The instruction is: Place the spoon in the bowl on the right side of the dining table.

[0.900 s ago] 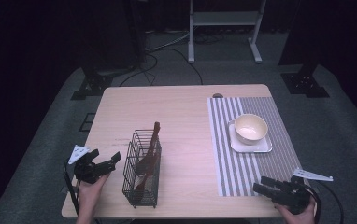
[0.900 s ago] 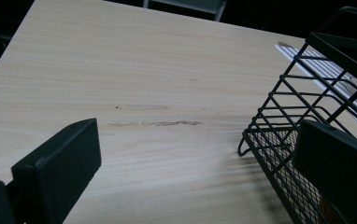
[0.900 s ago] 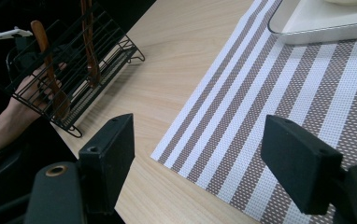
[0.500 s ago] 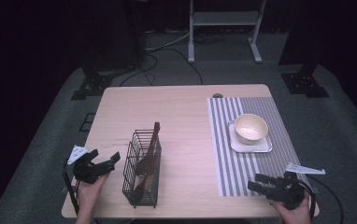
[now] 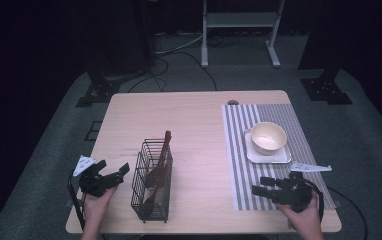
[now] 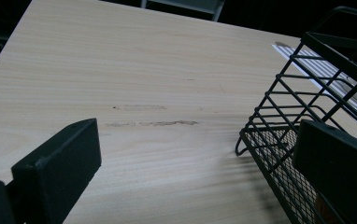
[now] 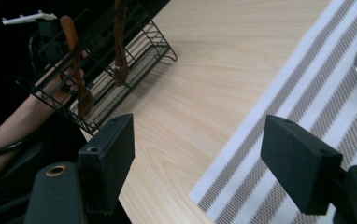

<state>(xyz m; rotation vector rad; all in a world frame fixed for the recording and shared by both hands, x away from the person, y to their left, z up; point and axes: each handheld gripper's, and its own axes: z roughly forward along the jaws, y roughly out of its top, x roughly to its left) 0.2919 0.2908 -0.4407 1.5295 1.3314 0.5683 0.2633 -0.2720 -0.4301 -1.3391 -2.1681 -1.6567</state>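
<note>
1. The wire basket stands on the desk; its mesh partly hides the wooden utensils inside.
2. The left gripper, just beside the basket, points at it, jaws wide apart, empty.
3. The right gripper lies level over the striped mat, jaws spread wide, holding nothing.

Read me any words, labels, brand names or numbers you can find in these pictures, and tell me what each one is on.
There is no readable text.
The wire basket, the wooden utensils in it, the bowl, its square tray and the striped mat carry no lettering.
Faint marks on the table are smudges, not writing.
The left gripper and right gripper show no label.
</note>
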